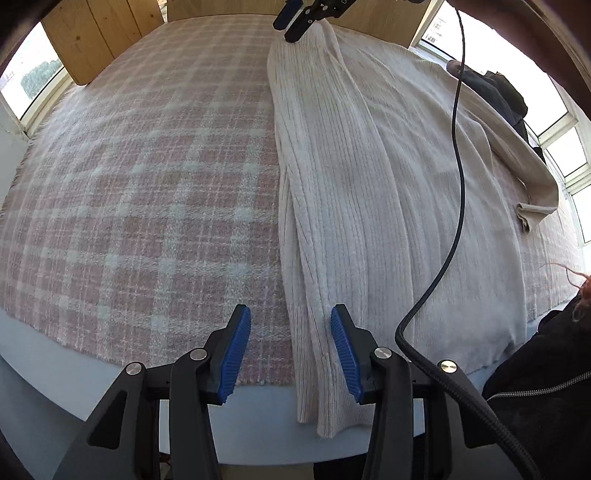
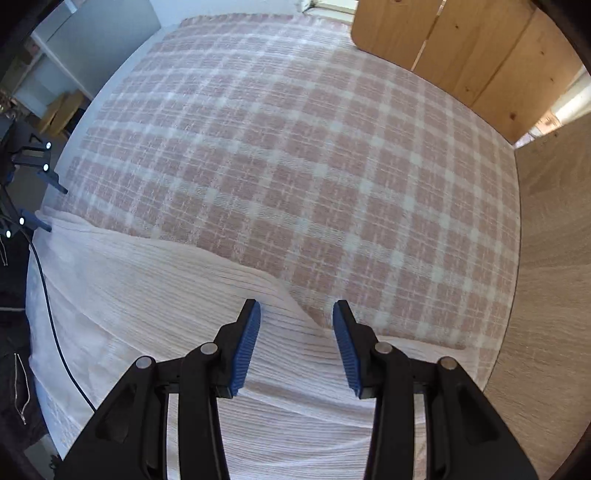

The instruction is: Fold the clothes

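A cream ribbed knit sweater (image 1: 369,192) lies flat on a pink plaid blanket (image 1: 147,177), one long edge folded over, its hem hanging over the near edge. My left gripper (image 1: 291,314) is open, its jaws on either side of the folded edge at the hem. My right gripper (image 2: 297,314) is open above the sweater's far end (image 2: 184,295), over the folded corner. The right gripper also shows at the top of the left wrist view (image 1: 295,22). The left gripper also shows at the left edge of the right wrist view (image 2: 48,206).
A sleeve (image 1: 532,199) lies out to the right. A wooden headboard (image 2: 461,51) stands at the far end. A black cable (image 1: 458,184) hangs across the sweater. Dark clothing (image 1: 495,92) lies by the windows. The person's black jacket (image 1: 546,369) is at the right.
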The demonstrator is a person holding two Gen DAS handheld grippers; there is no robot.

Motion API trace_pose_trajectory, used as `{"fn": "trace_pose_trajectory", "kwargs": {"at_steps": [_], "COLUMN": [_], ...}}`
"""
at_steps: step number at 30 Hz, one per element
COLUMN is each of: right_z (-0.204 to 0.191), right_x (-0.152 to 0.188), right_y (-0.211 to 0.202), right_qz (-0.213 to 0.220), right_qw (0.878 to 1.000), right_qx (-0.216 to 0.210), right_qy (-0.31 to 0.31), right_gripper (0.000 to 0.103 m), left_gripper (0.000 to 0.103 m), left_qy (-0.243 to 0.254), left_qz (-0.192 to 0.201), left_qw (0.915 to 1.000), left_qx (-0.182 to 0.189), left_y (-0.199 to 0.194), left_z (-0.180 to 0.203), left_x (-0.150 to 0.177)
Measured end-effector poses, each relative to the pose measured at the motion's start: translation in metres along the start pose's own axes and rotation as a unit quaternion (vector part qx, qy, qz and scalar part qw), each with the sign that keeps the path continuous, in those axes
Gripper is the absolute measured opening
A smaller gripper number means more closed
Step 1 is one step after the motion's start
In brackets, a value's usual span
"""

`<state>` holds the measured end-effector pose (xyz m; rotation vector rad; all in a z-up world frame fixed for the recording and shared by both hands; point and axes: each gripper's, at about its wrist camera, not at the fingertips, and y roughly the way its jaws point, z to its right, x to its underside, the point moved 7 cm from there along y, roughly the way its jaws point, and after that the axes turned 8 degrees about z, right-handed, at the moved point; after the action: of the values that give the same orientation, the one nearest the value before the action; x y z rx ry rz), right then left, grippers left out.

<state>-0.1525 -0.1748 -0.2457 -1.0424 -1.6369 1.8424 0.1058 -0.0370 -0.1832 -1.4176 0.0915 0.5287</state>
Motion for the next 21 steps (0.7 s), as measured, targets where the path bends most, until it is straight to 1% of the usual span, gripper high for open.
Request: {"fn": "trace_pose_trajectory", "kwargs": {"at_steps": [2,5,8,10,12,14,15,17,18,19,20,21], "right_z": [-0.014,-0.025,-0.032,-0.04,-0.045,-0.044,-0.045,-0.049,-0.052,-0.054,-0.056,-0.057], "right_x": [-0.009,-0.018,-0.024,-0.034,-0.042,-0.043,-0.045,-0.046,-0.047,-0.048,-0.049,-0.049], "right_y": [0.012,0.024,0.028,0.029,0.031,0.033,0.032,0.028,0.026,0.023,0.022,0.02], "right_qz": [-0.021,-0.039,-0.049,-0.054,-0.057,-0.058,-0.058,-0.056,-0.055,-0.055,-0.054,-0.054], "right_qw": [0.999,0.998,0.997,0.997,0.997,0.997,0.997,0.997,0.997,0.997,0.997,0.997], "right_qx": [0.001,0.0,-0.005,-0.008,-0.011,-0.013,-0.012,-0.012,-0.014,-0.015,-0.015,-0.015], "right_qy": [-0.032,-0.054,-0.054,-0.049,-0.044,-0.046,-0.049,-0.051,-0.052,-0.052,-0.053,-0.055], "right_gripper": [0.04,0.041,0.04,0.04,0.036,0.029,0.028,0.023,0.023,0.023,0.023,0.023], "left_gripper": [0.044,0.044,0.045,0.045,0.045,0.045,0.045,0.042,0.039,0.032,0.028,0.027], "left_qy": [-0.008,-0.009,-0.008,-0.004,-0.002,0.001,-0.001,-0.002,-0.002,-0.001,-0.004,-0.004], "left_qz": [-0.006,-0.004,-0.002,-0.003,-0.002,0.0,0.001,0.004,0.005,0.007,0.007,0.007], "left_qw": [0.9999,0.9999,0.9997,0.9997,0.9998,0.9998,0.9998,0.9999,0.9999,1.0,1.0,1.0], "left_qx": [-0.002,-0.013,-0.022,-0.025,-0.021,-0.02,-0.018,-0.012,-0.008,-0.005,0.002,0.005], "left_y": [-0.002,-0.008,-0.012,-0.014,-0.015,-0.018,-0.019,-0.024,-0.026,-0.028,-0.029,-0.03], "left_z": [-0.001,-0.001,-0.002,-0.001,0.001,0.002,0.002,0.002,0.002,0.002,0.003,0.003], "left_x": [0.013,0.025,0.035,0.04,0.044,0.049,0.051,0.058,0.06,0.063,0.065,0.067]}}
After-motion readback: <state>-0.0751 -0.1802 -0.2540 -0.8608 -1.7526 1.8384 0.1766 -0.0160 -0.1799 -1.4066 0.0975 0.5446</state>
